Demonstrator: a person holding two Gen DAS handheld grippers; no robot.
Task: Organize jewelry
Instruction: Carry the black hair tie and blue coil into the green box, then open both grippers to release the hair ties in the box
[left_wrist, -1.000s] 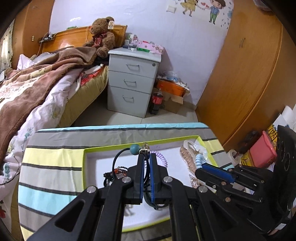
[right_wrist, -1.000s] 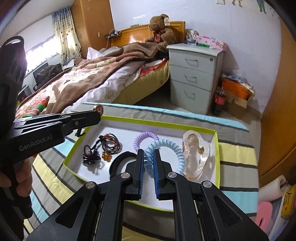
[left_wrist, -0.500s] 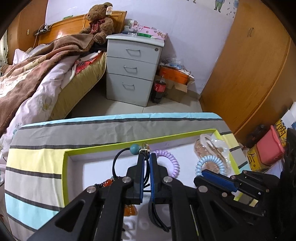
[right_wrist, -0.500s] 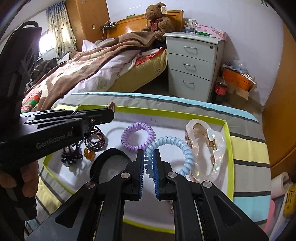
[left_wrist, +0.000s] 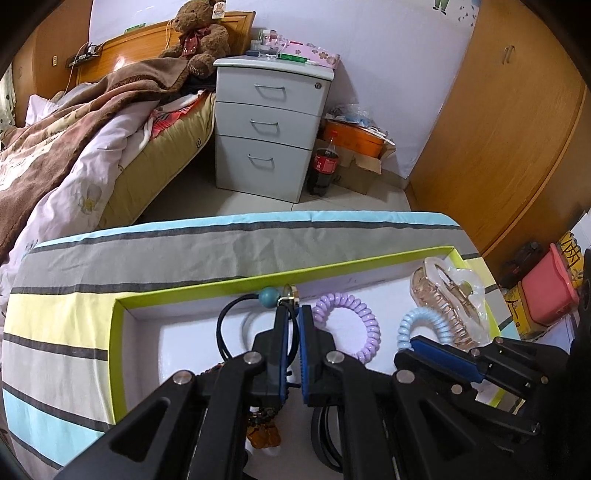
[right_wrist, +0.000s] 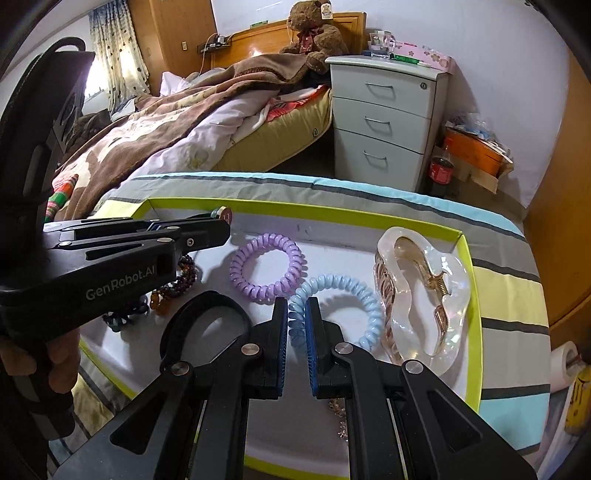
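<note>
A white tray with a lime-green rim (left_wrist: 221, 284) (right_wrist: 295, 212) lies on a striped cloth. My left gripper (left_wrist: 290, 310) (right_wrist: 221, 225) is shut on a black cord (left_wrist: 223, 325) with a teal bead (left_wrist: 267, 297) and a gold charm, low over the tray's far left part. My right gripper (right_wrist: 297, 301) (left_wrist: 410, 341) is shut on a light blue coil hair tie (right_wrist: 354, 295) (left_wrist: 417, 321) just above the tray floor. In the tray lie a purple coil tie (right_wrist: 267, 267) (left_wrist: 351, 325), a clear hair claw (right_wrist: 421, 295) (left_wrist: 450, 299), a black headband (right_wrist: 207, 325) and a dark beaded bracelet (right_wrist: 184, 273).
The striped cloth (left_wrist: 184, 251) covers the table up to its far edge. Beyond stand a bed (left_wrist: 74, 147), a grey drawer cabinet (left_wrist: 269, 129), a cola bottle (left_wrist: 325, 170) and a wooden wardrobe (left_wrist: 498, 129). A pink bin (left_wrist: 546, 291) sits to the right. A person's hand (right_wrist: 55, 365) holds the left gripper.
Both grippers have sunk closer to the tray, each still shut on its piece. The tray and its contents look larger and nearer in both views.
</note>
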